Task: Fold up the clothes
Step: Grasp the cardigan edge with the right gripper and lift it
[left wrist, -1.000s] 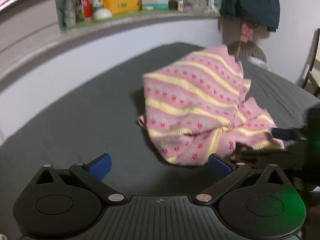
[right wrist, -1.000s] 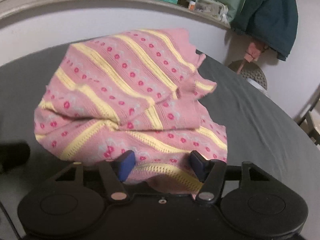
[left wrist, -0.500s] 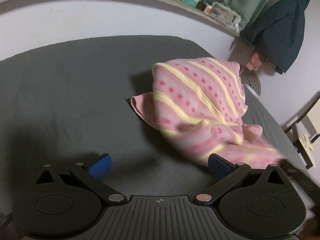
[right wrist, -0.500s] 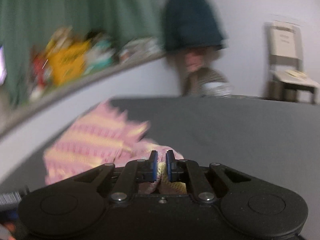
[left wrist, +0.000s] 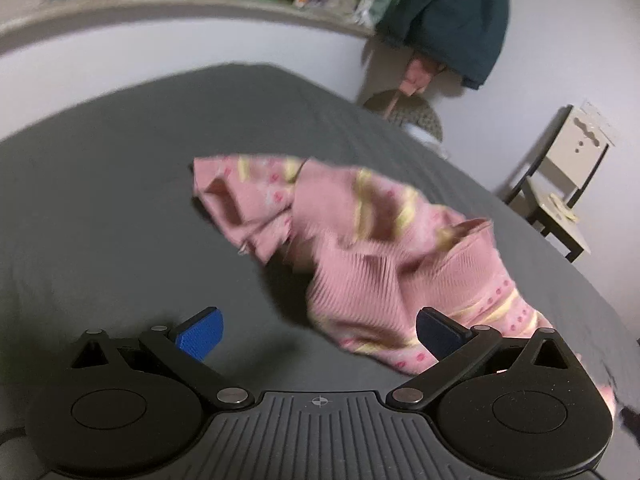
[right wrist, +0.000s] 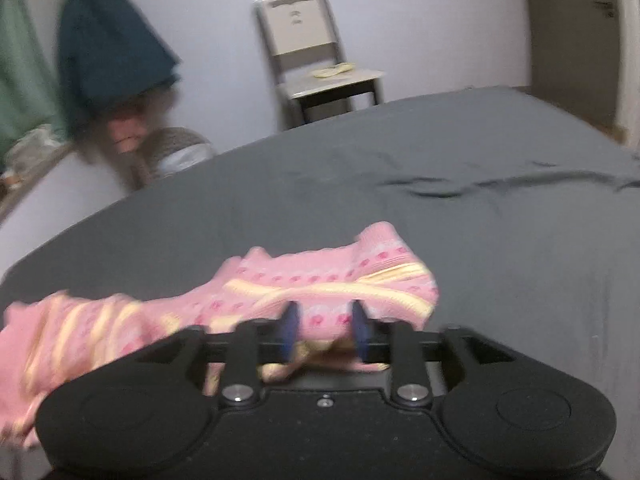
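On the grey bed [left wrist: 120, 208], a pink knitted garment [left wrist: 360, 248] with yellow stripes lies crumpled, stretching from the centre toward five o'clock in the left wrist view. Judging by the bunched cloth, folding has barely begun; it needs spreading flat first. The left gripper [left wrist: 318, 330] has its jaws wide apart, empty. The right gripper [right wrist: 326, 332] has cloth between its opening jaws; whether the pads press it is unclear. Motion blur smears the knit pattern, and the garment's type and far edge are hard to make out.
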The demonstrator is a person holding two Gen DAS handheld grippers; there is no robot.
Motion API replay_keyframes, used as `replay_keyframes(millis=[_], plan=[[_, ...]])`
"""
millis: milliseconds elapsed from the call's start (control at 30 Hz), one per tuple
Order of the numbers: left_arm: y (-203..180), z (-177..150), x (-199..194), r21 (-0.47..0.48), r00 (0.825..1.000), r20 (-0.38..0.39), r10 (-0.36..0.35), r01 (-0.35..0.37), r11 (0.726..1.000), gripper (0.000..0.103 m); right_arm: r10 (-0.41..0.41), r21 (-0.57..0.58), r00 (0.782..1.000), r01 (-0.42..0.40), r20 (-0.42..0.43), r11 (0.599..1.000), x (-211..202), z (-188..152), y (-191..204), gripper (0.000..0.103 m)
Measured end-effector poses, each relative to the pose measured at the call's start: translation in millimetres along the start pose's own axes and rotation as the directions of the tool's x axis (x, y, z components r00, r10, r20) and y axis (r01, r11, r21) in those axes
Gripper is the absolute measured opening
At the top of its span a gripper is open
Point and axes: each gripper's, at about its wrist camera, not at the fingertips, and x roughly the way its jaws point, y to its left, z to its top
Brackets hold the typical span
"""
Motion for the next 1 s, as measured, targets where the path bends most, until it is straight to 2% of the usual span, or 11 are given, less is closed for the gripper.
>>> replay_keyframes(millis=[100, 200, 333, 400, 433, 467, 567, 667, 767, 867, 1000], plan=[[-20.3, 0.3, 2.8, 0.037, 1.0, 0.03, 0.003, -0.004, 0.999, 0.103, 0.158, -0.126, 0.987, -0.151, 0.044, 0.98, -8.7, 1.0, 38.8, 0.084], [-39.3, 3.5, 9.3, 0.098, 0.999, 0.025, 0.027, -0.03, 0.995, 0.103, 0.324, -0.3, 0.945, -0.322, -0.045, 0.898, 11.0, 3.2, 88.8, 0.086], [-42.8, -2.4, 9.3, 0.172, 0.999, 0.032, -0.023, 0.017, 0.985, 0.103, 0.34, -0.439, 0.93, -0.365, -0.137, 0.821, 59.7, 6.1, 142.3, 0.078], [-40.2, -6.6, 11.6, 0.193, 1.0, 0.009, -0.027, 0.025, 0.981, 0.103, 0.321, -0.489, 0.928, -0.372, -0.188, 0.789, 84.6, 5.6, 162.5, 0.069], [-35.2, -4.9, 11.8, 0.187, 1.0, 0.009, -0.02, 0.018, 0.982, 0.103, 0.331, -0.488, 0.914, -0.406, -0.237, 0.773, 94.8, 6.1, 169.6, 0.048], [-30.3, -3.3, 12.1, 0.18, 1.0, 0.009, -0.013, 0.011, 0.984, 0.103, 0.34, -0.474, 0.895, -0.442, -0.288, 0.762, 101.7, 6.8, 173.6, 0.012], [-17.8, 5.6, 19.4, 0.136, 1.0, 0.013, 0.009, -0.01, 0.991, 0.103, 0.417, -0.449, 0.861, -0.508, -0.291, 0.735, 91.5, 14.4, 166.1, 0.006], [-1.6, 17.0, 21.6, 0.056, 0.999, 0.034, 0.028, -0.03, 0.998, 0.103, 0.566, -0.433, 0.74, -0.672, -0.364, 0.601, 53.1, 10.1, 148.6, 0.006], [6.9, 23.3, 24.0, -0.021, 0.996, 0.068, 0.059, -0.057, 0.998, 0.103, 0.568, -0.428, 0.612, -0.791, -0.551, 0.438, 19.2, -6.2, 129.1, 0.006], [16.1, 25.9, 20.9, -0.084, 0.993, 0.1, 0.067, -0.059, 0.995, 0.103, 0.477, -0.359, 0.449, -0.893, -0.756, 0.271, -12.5, -33.4, 106.8, 0.006], [18.7, 26.8, 15.5, -0.127, 0.989, 0.143, 0.028, -0.009, 0.992, 0.103, 0.274, -0.298, 0.333, -0.941, -0.902, 0.164, -45.3, -73.8, 71.4, 0.006]])
